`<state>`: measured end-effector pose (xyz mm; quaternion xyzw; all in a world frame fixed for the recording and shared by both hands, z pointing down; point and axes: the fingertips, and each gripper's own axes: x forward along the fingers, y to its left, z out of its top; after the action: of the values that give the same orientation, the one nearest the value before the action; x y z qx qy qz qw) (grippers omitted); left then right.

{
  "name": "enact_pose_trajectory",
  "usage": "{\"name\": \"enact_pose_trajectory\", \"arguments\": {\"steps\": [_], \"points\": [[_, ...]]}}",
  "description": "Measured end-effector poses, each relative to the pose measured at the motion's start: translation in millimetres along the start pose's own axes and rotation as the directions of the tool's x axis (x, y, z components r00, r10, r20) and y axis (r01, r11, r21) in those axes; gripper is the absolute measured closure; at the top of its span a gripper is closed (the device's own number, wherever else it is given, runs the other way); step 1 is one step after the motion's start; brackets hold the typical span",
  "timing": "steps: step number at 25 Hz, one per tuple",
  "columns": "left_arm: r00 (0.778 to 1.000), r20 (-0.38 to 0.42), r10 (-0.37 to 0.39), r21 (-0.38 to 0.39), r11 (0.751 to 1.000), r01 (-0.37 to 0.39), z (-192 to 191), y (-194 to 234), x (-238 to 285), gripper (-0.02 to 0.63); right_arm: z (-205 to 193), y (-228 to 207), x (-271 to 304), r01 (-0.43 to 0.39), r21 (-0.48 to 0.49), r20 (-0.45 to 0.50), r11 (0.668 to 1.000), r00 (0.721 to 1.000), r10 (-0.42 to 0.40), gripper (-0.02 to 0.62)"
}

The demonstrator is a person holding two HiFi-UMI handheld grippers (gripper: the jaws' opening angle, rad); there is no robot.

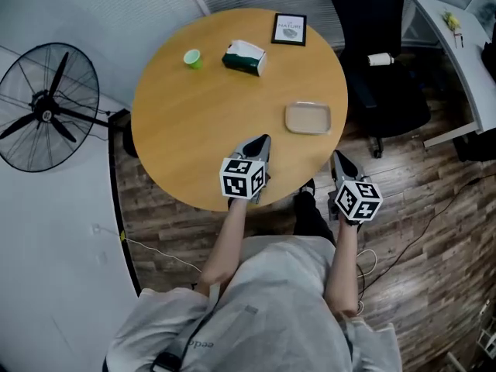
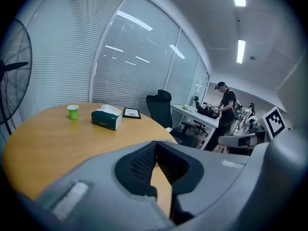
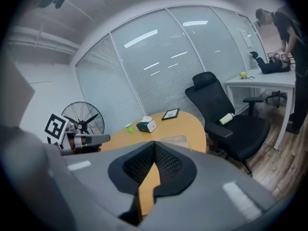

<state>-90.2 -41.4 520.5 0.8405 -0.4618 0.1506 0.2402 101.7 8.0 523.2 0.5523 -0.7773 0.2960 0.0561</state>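
Left gripper (image 1: 263, 139) hovers over the round table's (image 1: 186, 138) near edge, jaws pressed together on nothing. Right gripper (image 1: 339, 157), likewise closed and empty, hangs just off the rim. Nearest both, untouched, lies a beige tray (image 1: 308, 118). Farther back sit a tissue box (image 1: 244, 57), green cup (image 1: 193, 58) and framed card (image 1: 289, 29). An office chair (image 1: 380, 68) stands beyond the table on the right, a fan (image 1: 48, 107) on the left.

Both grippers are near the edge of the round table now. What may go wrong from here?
1. The shallow tray lies near the rim of the table, by the right gripper; a nudge might slide it off.
2. The jaws of both grippers are together; the left gripper, arriving so, would likely push things, not grasp them.
3. The green cup, beside the tissue box, looks light; a careless reach may tip it.
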Motion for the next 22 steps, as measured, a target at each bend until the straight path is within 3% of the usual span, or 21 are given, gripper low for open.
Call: {"name": "enact_pose_trajectory", "arguments": {"steps": [9,16,22], "points": [[0.995,-0.073,0.061,-0.04,0.997,-0.064,15,13,83,0.603,17,-70,63,0.038,0.007,-0.071,0.999,0.997,-0.037,0.595],[0.988,-0.125,0.094,-0.067,0.992,-0.103,10,17,127,0.603,15,-84,103,-0.022,-0.053,-0.153,0.998,0.988,0.013,0.595],[0.979,-0.157,0.126,-0.068,0.988,-0.138,8,19,142,0.603,16,-98,128,-0.045,-0.038,-0.171,0.998,0.985,0.038,0.595]]}}
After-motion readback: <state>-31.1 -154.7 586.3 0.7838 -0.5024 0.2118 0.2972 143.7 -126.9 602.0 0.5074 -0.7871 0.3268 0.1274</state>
